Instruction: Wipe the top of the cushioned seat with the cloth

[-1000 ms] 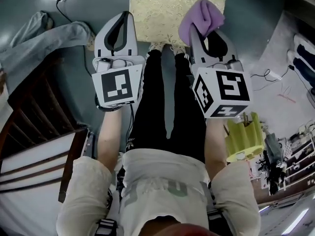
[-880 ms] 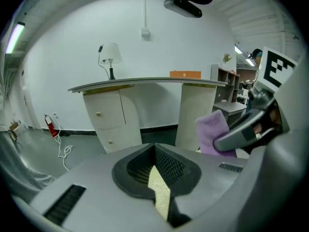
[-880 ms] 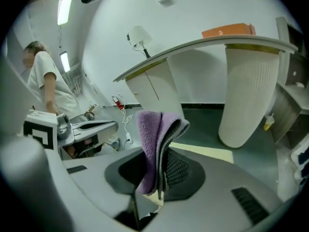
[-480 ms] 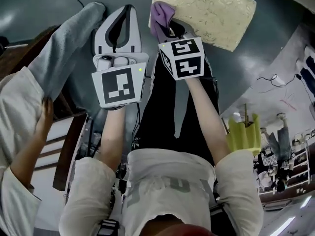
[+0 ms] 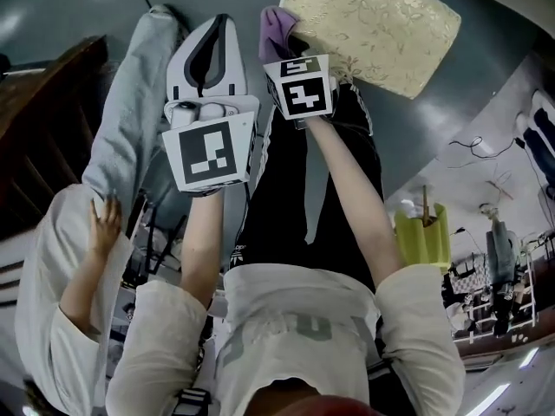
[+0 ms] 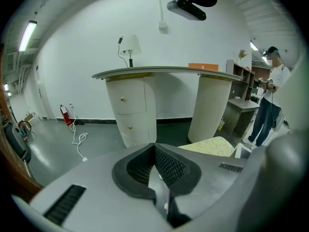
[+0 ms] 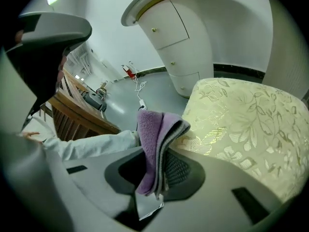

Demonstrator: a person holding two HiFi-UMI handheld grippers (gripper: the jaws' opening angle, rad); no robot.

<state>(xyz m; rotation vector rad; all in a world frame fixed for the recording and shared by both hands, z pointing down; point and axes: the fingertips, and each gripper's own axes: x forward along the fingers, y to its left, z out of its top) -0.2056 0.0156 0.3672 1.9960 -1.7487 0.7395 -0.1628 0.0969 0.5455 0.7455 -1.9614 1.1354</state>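
Cushioned seat (image 5: 373, 29), cream w/ leaf pattern, on the floor ahead: prob. soft, gives under pressure. R arm stretched fwd, right tool (image 7: 158, 170) clamped on folded purple cloth (image 7: 153, 139) at seat's near-left corner; contact unclear. Left tool (image 6: 155, 151) pinched closed, empty, alongside. Cloth looks light, limp; mid-fold grip seems OK.

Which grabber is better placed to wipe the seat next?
The right gripper: it is shut on the purple cloth, right beside the cushioned seat. The left gripper is shut on nothing, farther from it.
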